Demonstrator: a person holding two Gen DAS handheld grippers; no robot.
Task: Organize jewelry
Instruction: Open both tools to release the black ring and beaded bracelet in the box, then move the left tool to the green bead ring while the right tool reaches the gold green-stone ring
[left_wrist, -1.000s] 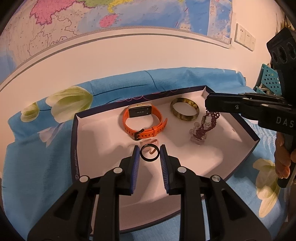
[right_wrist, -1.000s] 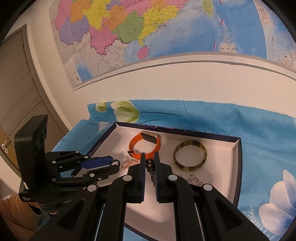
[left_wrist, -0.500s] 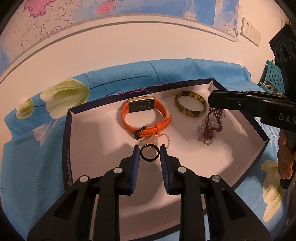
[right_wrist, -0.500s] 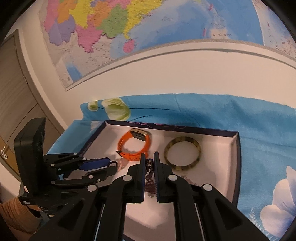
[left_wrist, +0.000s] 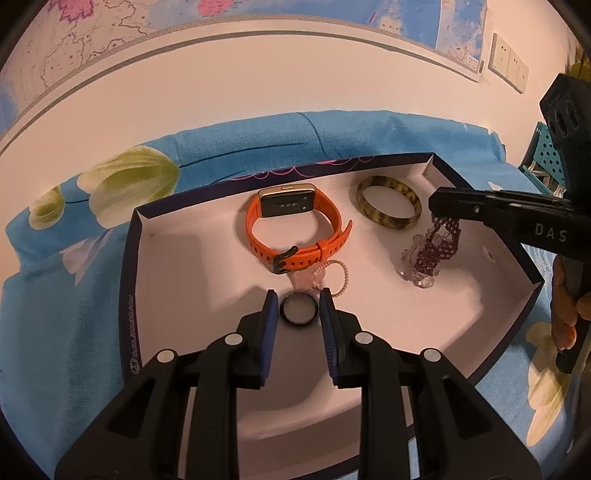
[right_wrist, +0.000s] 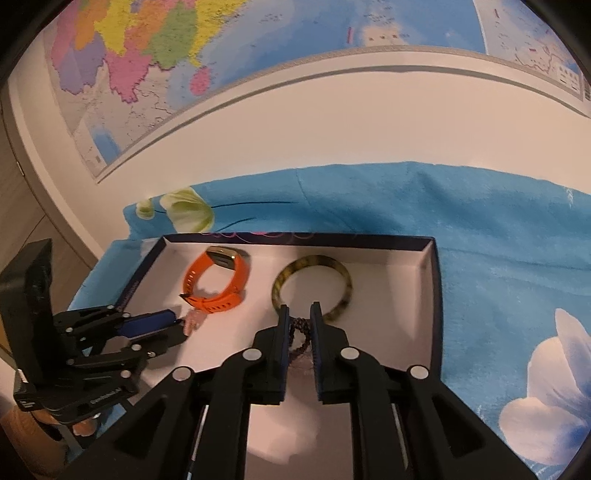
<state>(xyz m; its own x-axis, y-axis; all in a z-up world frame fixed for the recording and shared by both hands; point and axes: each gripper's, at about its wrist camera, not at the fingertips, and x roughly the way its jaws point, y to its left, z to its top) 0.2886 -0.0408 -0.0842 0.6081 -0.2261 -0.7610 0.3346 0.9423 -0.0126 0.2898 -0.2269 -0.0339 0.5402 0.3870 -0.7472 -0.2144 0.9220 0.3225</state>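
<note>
A white tray (left_wrist: 192, 266) with dark blue walls holds an orange watch (left_wrist: 295, 229), a tortoiseshell bangle (left_wrist: 388, 207), a pink bead bracelet (left_wrist: 334, 273) and clear crystal beads (left_wrist: 417, 275). My left gripper (left_wrist: 297, 308) has opened a little around a black ring (left_wrist: 298, 309), low over the tray floor. My right gripper (right_wrist: 298, 325) is shut on a dark purple bead bracelet (right_wrist: 300, 334) that hangs onto the crystal beads; it also shows in the left wrist view (left_wrist: 441, 240). The watch (right_wrist: 218, 282) and bangle (right_wrist: 312, 286) lie beyond it.
The tray (right_wrist: 437, 295) rests on a blue flowered cloth (right_wrist: 498, 258) against a white wall with a map (right_wrist: 221, 44). A teal perforated basket (left_wrist: 543, 162) stands at the far right. The left gripper appears at the tray's left edge (right_wrist: 147, 325).
Both grippers have lowered toward the tray floor. The left jaws have widened around the black ring. The purple bracelet has come down onto the crystal beads.
</note>
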